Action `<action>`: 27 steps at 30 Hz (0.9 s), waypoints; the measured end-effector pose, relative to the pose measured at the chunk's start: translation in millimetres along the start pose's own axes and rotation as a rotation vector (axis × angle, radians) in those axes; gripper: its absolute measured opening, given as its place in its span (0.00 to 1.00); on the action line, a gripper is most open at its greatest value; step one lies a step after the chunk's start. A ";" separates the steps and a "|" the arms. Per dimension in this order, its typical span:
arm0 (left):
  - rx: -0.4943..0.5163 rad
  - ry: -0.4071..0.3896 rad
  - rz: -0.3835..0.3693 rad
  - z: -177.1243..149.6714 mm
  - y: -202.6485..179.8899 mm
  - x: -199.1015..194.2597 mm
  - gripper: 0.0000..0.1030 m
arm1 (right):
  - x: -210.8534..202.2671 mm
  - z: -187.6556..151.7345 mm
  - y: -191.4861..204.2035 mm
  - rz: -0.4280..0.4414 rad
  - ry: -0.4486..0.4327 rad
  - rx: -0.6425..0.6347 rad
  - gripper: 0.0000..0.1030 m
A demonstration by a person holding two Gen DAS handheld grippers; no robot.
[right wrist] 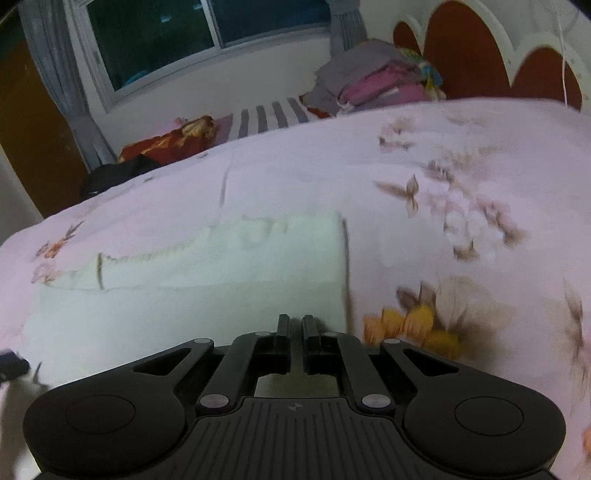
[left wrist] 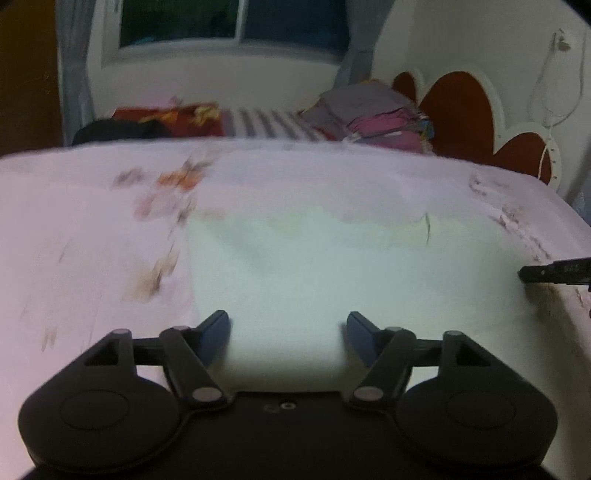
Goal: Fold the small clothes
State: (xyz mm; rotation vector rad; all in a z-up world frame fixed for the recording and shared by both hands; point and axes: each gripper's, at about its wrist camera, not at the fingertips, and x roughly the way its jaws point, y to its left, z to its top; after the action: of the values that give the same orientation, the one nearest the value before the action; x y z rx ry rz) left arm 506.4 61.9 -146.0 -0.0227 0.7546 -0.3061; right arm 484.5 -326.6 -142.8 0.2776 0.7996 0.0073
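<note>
Left tool: its two fingers are spread wide apart. Nothing is between them. It hangs over the near edge of the pale cloth.
Right tool: its two fingers are pressed close, with only a thin gap. It sits at the near right corner of the pale cloth. I cannot tell if cloth is pinched in there.
Pale cloth: a small, very light green piece of clothing. It lies flat on the bed. In the right wrist view the far edge looks wavy and a bit rumpled, and the right side is a straight edge.
Bedspread: pink with brown and orange flowers. The cloth lies in the middle of it.
Other tool seen from the left: a dark tip pokes in at the right edge, just beside the cloth.
Pile of clothes: grey and pink things stacked at the far end, near the red and white headboard.
Window: dark glass, with grey curtains beside it.
Sharpness: both views are blurry.
</note>
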 end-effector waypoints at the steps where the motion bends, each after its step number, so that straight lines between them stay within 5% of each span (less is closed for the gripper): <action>1: -0.011 -0.003 -0.017 6.5 1.7 5.9 0.67 | 1.7 3.7 -1.4 0.000 -0.004 -0.013 0.05; 5: -0.049 0.103 0.006 17.5 18.3 42.4 0.63 | 19.5 12.8 -13.4 -0.072 0.044 -0.018 0.05; 11: 0.045 0.029 0.020 47.3 15.2 44.2 0.75 | 10.3 28.5 -10.1 0.000 -0.013 0.003 0.05; 14: 0.010 0.077 -0.012 57.9 25.8 70.7 0.76 | 29.5 30.6 7.8 0.032 0.028 -0.036 0.05; 19: 0.016 0.105 0.056 53.1 33.4 72.3 0.70 | 43.2 31.9 5.2 -0.054 0.053 -0.012 0.05; 23: -0.004 0.025 -0.034 46.1 2.8 46.7 0.72 | 28.7 32.1 32.4 0.053 -0.007 -0.041 0.05; 27: -0.003 0.029 -0.083 35.1 -37.8 46.4 0.69 | 44.7 24.5 77.1 0.149 0.054 -0.093 0.05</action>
State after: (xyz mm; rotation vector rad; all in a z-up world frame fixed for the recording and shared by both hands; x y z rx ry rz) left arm 552.0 9.6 -146.6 -0.0531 0.7845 -0.3853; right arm 540.7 -253.2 -139.0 0.2489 0.8279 0.1919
